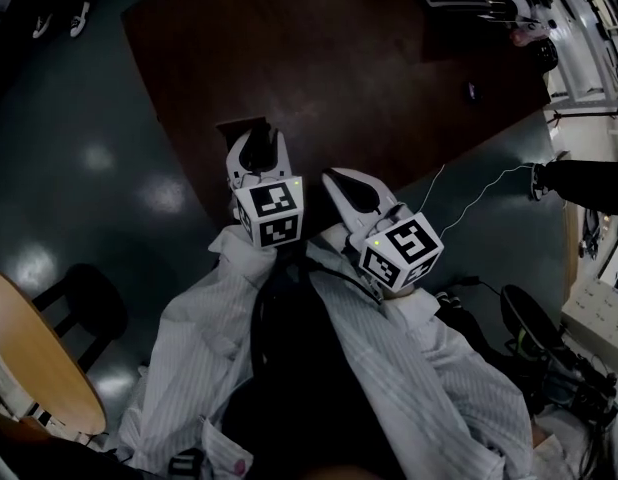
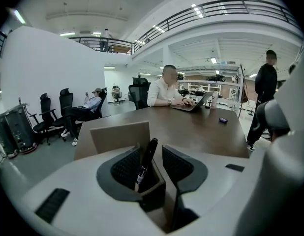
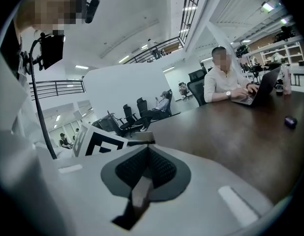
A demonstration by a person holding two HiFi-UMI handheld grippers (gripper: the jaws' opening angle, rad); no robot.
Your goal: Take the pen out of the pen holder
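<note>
The left claw is held wide, its two ribbed pads standing either side of a small dark pen holder, and I cannot tell whether either pad actually presses on it. The black pen is in the holder, leaning a little to the right, with its cap rising above the pads between them. A tan upright panel stands just behind the holder. In the head view all of this sits close to the near corner of the dark brown bench. The right claw is closed pad to pad with nothing in it, just beside the left one at the bench's near edge. At the far end of the bench a seated person works at a laptop, and a small dark object lies near the right edge.
</note>
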